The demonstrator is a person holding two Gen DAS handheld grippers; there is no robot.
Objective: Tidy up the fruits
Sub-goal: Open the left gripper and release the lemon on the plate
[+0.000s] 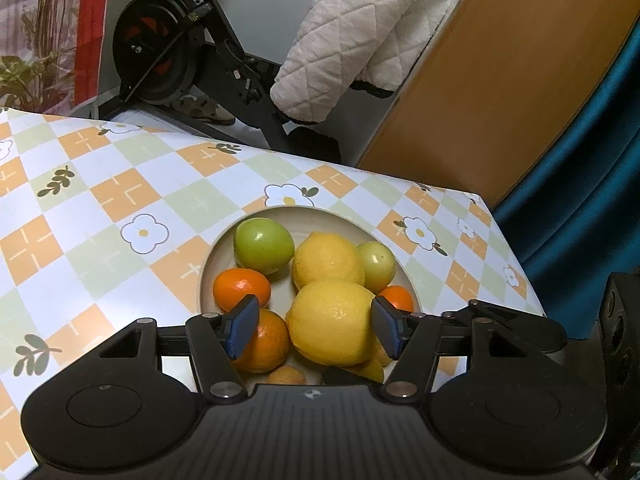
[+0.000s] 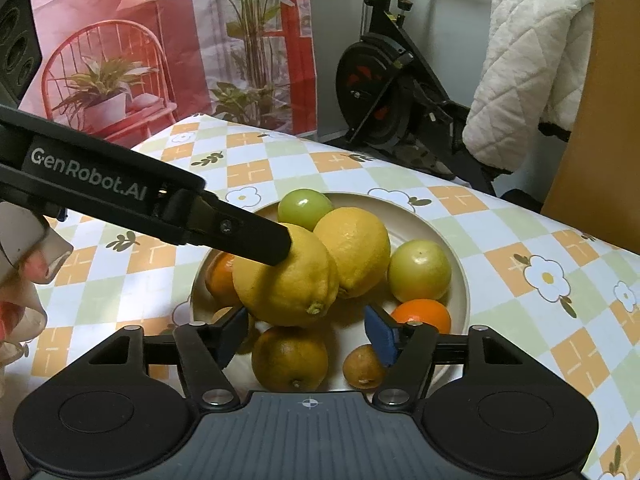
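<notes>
**Both grippers over the fruit plate, a lemon between the left jaws**

The left gripper (image 1: pixel 314 330) straddles a large yellow lemon (image 1: pixel 332 320) with its blue pads about half apart. The pad on the right of its own view lies against the lemon's skin. Beside the other pad a sliver of orange fruit shows, so I cannot tell whether the lemon is actually clamped or only framed. In the right wrist view, one black finger of that gripper touches the upper left of the same lemon, which sits on top of the pile in the middle of the plate.

The right gripper (image 2: pixel 307 336) stands open at a similar width and holds nothing. Its pads hang clear above the near part of the plate, over a dull brownish-orange round fruit (image 2: pixel 290 360) and a small brown fruit (image 2: pixel 362 366).

All the fruit lies in one round, cream-coloured shallow plate (image 1: pixel 280 212). A second yellow lemon (image 1: pixel 326 258) touches the first on its far side. A bright green round fruit (image 1: pixel 262 246) sits at the plate's far left, and a paler yellow-green one (image 1: pixel 376 266) at its far right. Three oranges ring the lemons: one (image 1: pixel 240 288) at the plate's left edge, one (image 1: pixel 266 340) at its near left, and one (image 1: pixel 396 298) at its right edge.

The plate rests on a table with an orange, green and white checked, flower-printed cloth (image 1: pixel 100 200), near the table's right corner. Beyond the plate, off the table, stands a black exercise bike (image 1: pixel 160 52) with a white quilted blanket (image 1: pixel 352 32) draped over it.
</notes>
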